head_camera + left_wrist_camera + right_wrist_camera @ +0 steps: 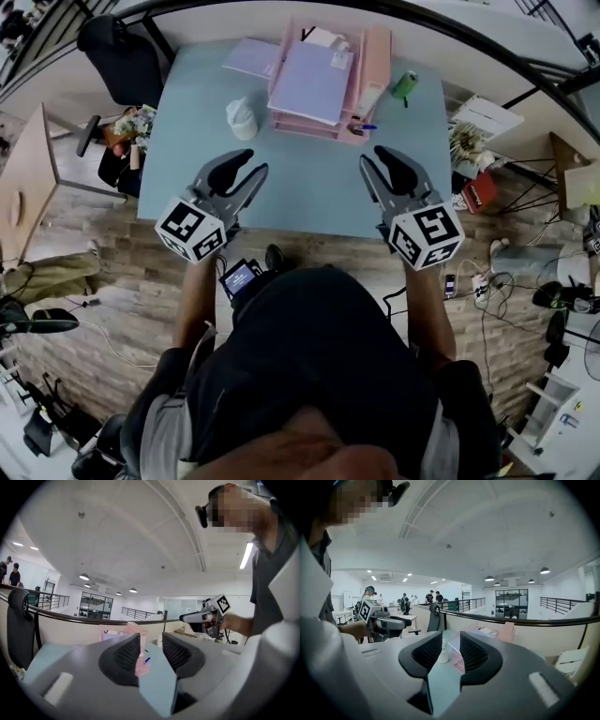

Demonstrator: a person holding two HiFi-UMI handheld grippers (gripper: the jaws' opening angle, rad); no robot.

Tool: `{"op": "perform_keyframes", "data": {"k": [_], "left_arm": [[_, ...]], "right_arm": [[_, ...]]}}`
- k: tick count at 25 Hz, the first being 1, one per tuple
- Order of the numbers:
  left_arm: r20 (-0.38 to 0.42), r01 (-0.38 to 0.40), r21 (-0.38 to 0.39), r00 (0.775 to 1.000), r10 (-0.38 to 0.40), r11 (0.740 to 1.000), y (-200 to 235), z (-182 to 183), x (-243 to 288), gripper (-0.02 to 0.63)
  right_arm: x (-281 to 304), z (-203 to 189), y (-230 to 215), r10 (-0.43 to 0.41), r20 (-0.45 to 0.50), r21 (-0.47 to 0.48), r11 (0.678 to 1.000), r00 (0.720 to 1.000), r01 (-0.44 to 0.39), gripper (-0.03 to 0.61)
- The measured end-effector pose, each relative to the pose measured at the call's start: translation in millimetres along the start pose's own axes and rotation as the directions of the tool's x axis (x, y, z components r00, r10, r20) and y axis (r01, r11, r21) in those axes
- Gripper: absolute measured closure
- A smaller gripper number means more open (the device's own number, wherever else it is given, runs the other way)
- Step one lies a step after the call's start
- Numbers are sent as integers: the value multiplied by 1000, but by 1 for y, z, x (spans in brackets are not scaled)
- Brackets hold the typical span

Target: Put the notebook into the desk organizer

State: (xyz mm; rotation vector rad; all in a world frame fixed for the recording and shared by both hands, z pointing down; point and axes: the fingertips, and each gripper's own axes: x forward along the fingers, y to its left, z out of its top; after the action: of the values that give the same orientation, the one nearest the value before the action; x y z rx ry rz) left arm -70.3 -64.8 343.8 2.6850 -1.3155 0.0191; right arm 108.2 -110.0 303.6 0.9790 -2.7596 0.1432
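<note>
A pink desk organizer (361,70) stands at the far middle of the light blue table (309,197). A lavender notebook (309,80) lies flat on its top tray. A second lavender notebook (251,56) lies on the table just left of it. Both grippers hover over the table's near half, well short of the organizer. My left gripper (253,169) (151,651) is shut with nothing in it, and the organizer (139,660) shows past its jaws. My right gripper (373,159) (451,651) has its jaws close together and empty, with the organizer (457,660) ahead.
A white cup (241,118) (443,656) stands left of the organizer. A blue pen (364,127) lies at its right front corner, and a green object (405,86) lies further right. A black chair (122,52) stands at the table's far left corner. Clutter covers the floor on both sides.
</note>
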Motion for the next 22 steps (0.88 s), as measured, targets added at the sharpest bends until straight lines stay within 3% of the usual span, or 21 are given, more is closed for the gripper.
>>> {"op": "perform_keyframes", "data": {"k": [14,22], "left_arm": [[-28,126,7,992,-126,992,56,-8,-3,443],[-51,132,-23,990,-133,991,77,-23,2,443]], "right_arm": [[39,-6,21,-130,-26,14,991,991,130,479],[57,-14,24,-133,-56,20,991,990,134,479]]}}
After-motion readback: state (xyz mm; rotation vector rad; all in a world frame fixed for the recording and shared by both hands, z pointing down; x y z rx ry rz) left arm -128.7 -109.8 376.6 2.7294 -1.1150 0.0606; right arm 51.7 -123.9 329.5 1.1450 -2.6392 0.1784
